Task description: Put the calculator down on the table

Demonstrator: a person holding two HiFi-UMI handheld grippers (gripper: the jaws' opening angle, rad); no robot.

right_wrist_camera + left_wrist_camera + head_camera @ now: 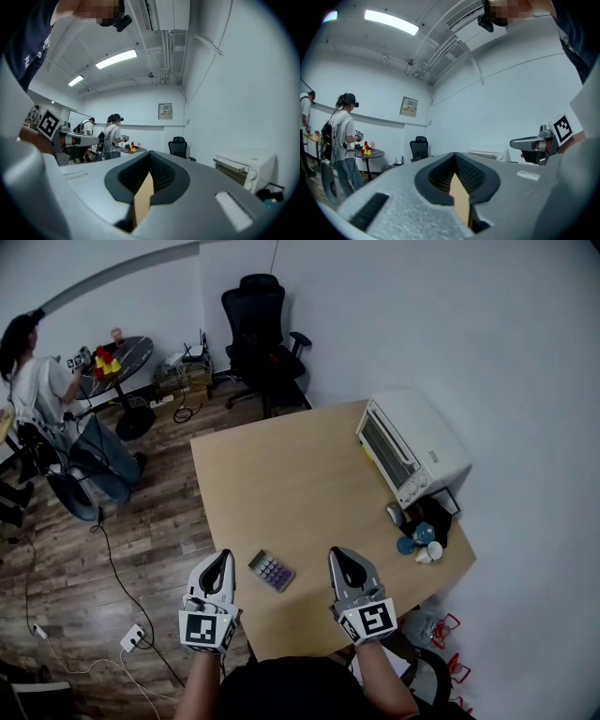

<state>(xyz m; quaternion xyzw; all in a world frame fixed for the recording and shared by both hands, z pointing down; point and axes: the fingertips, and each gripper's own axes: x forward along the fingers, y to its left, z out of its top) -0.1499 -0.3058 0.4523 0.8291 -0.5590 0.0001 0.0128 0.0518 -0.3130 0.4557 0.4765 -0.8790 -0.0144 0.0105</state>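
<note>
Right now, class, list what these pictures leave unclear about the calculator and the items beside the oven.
Calculator: key print too small in the head view; neither gripper view shows it.
Small items beside the toaster oven: too small to name in the head view; cut off at the right gripper view's edge.

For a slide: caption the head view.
Calculator lies on the wooden table between the shut left gripper and shut right gripper, touched by neither; a white toaster oven stands beyond.

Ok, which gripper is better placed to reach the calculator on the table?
Left, probably: the calculator lies flat on the table between both shut, empty grippers, a little nearer the left gripper than the right gripper.
</note>
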